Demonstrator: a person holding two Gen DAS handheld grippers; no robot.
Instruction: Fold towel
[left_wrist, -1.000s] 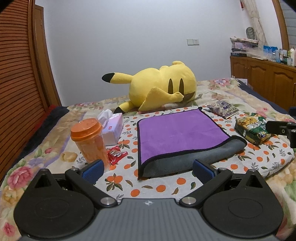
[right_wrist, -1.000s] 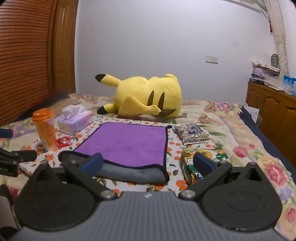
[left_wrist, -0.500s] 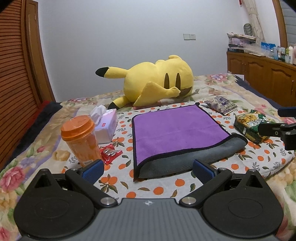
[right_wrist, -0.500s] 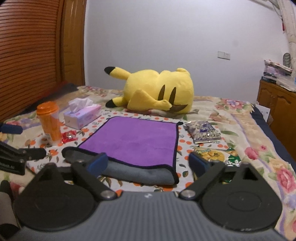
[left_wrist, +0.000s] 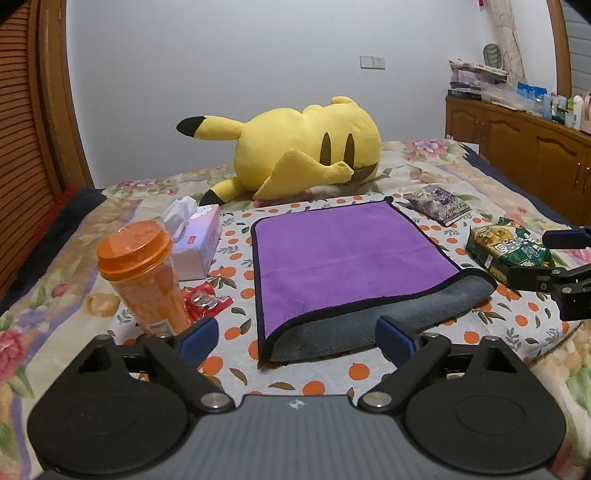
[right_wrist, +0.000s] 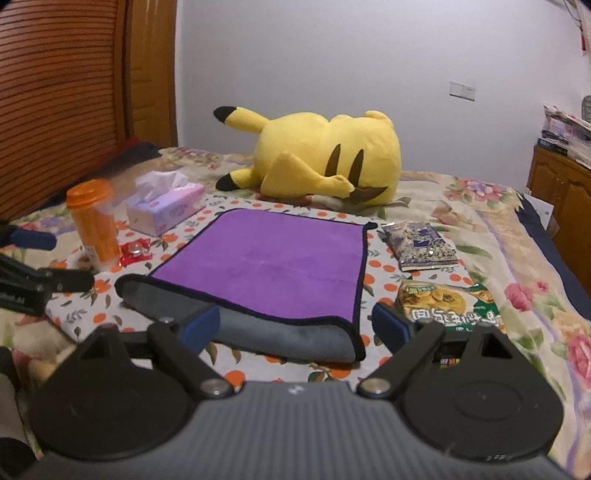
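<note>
Left gripper (left_wrist: 297, 334): matte black body, two round flat discs either side, ribbed dark grey centre housing with a small logo mark at its top edge. Two black linkage arms angle forward, each pinned with a silver screw (left_wrist: 214, 399). Fingertips (left_wrist: 197, 334) carry blue pads. Right gripper (right_wrist: 295, 325): same build, black discs, ribbed grey housing, silver pivot screws (right_wrist: 373, 387), blue pads (right_wrist: 388, 325) on black fingers. In each view the other gripper shows at the frame edge as black bracketry with a blue tip.
</note>
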